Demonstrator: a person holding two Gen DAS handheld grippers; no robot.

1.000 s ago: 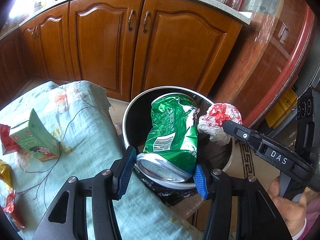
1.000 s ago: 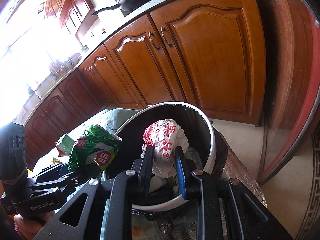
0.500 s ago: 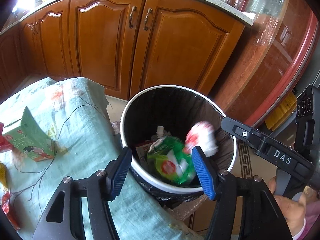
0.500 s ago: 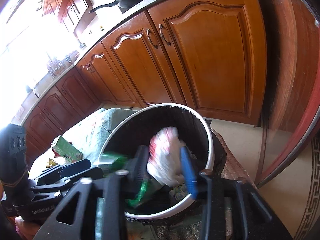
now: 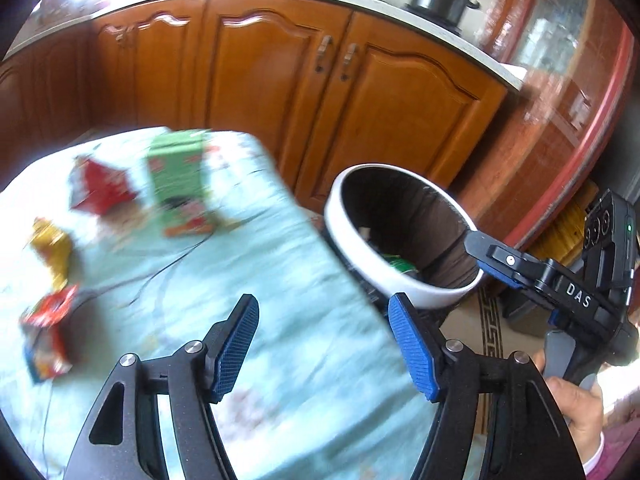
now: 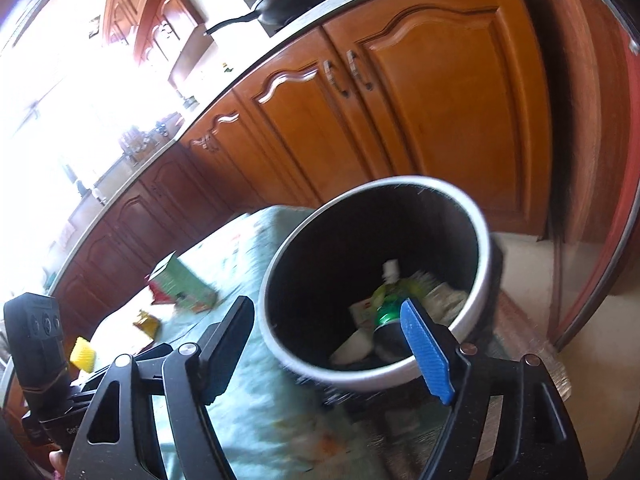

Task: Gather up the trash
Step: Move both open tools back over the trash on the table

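Both my tongs, left gripper (image 5: 323,344) and right gripper (image 6: 328,344), have just been opening and now gape empty, while the green carton (image 5: 180,184) and wrappers wait near the cloth's far edge, beside the bin (image 6: 280,344).

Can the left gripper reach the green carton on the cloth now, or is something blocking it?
Probably yes. The left gripper is open and empty, and only bare cloth lies between it and the green carton. The red wrapper lies beside the carton, not in front.
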